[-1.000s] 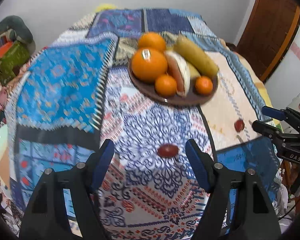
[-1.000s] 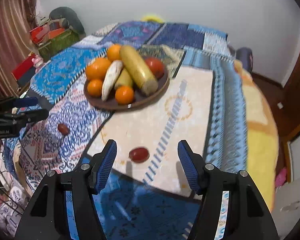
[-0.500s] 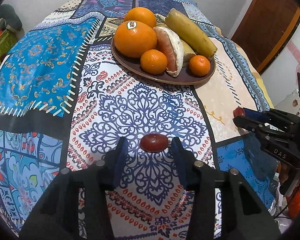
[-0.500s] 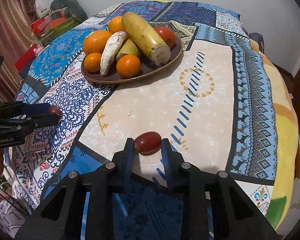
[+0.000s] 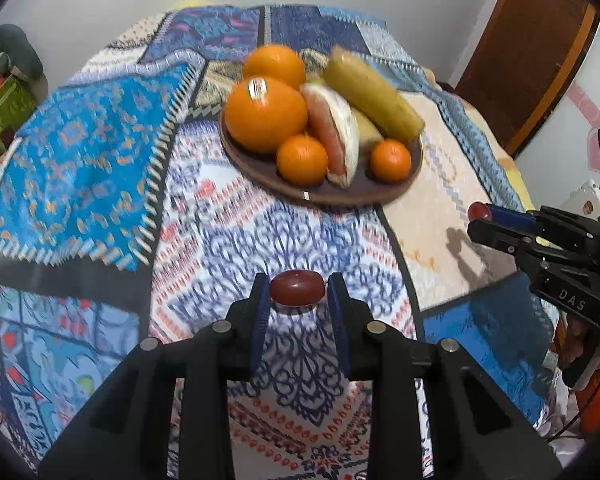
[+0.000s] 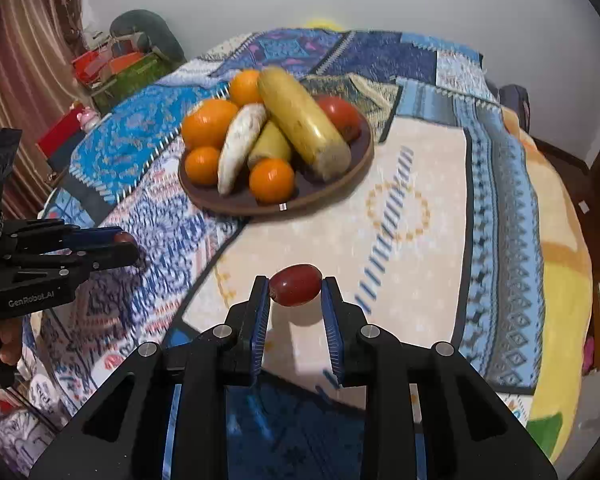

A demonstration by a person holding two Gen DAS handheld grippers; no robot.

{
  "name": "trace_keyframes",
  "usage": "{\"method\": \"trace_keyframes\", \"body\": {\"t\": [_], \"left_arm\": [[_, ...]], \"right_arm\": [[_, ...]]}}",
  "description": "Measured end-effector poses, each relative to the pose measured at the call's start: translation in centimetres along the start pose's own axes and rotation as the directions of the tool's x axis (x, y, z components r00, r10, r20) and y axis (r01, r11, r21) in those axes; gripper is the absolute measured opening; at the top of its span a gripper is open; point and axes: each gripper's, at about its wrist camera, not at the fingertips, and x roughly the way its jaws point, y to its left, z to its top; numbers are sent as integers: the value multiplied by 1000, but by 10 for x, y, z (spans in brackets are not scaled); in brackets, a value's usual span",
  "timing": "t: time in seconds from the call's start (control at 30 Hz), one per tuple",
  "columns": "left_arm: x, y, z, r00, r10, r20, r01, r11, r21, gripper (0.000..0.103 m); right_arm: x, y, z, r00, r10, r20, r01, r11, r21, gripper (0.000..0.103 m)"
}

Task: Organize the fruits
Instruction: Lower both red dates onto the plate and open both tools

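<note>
A small dark red fruit (image 5: pixel 297 289) sits between the pads of my left gripper (image 5: pixel 298 280), whose jaws are closing and touch it on both sides. My right gripper (image 6: pixel 295 282) is shut on a second small red fruit (image 6: pixel 296 291), held just above the cloth with its shadow below. Each gripper also shows in the other's view: the right gripper (image 5: pixel 478 220) at the right edge, the left gripper (image 6: pixel 128 245) at the left edge. Behind both stands a brown plate (image 5: pixel 380 197) with oranges (image 5: pixel 265 114), a long yellow fruit (image 6: pixel 302 124) and a red tomato (image 6: pixel 342 114).
A patchwork patterned cloth (image 5: pixel 84 168) covers the whole surface. A wooden door (image 5: pixel 532 40) stands at the far right in the left wrist view. Boxes and clutter (image 6: pixel 116 66) and a striped curtain (image 6: pixel 16 80) lie beyond the left edge in the right wrist view.
Both grippers were open with a red fruit ahead of each. They moved in around the fruits and closed on them; the fruits now sit between the pads.
</note>
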Motion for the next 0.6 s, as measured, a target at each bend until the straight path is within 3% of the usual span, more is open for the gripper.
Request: {"method": "trace_keyframes", "body": {"t": [0.27, 0.6], "left_arm": [[-2, -3, 30, 998, -19, 55, 19, 1000, 2, 29], [29, -22, 48, 998, -46, 44, 45, 999, 20, 29]], "right_arm": [[4, 1, 26, 999, -10, 53, 11, 1000, -19, 24], [30, -7, 43, 999, -16, 45, 17, 1000, -19, 24]]}}
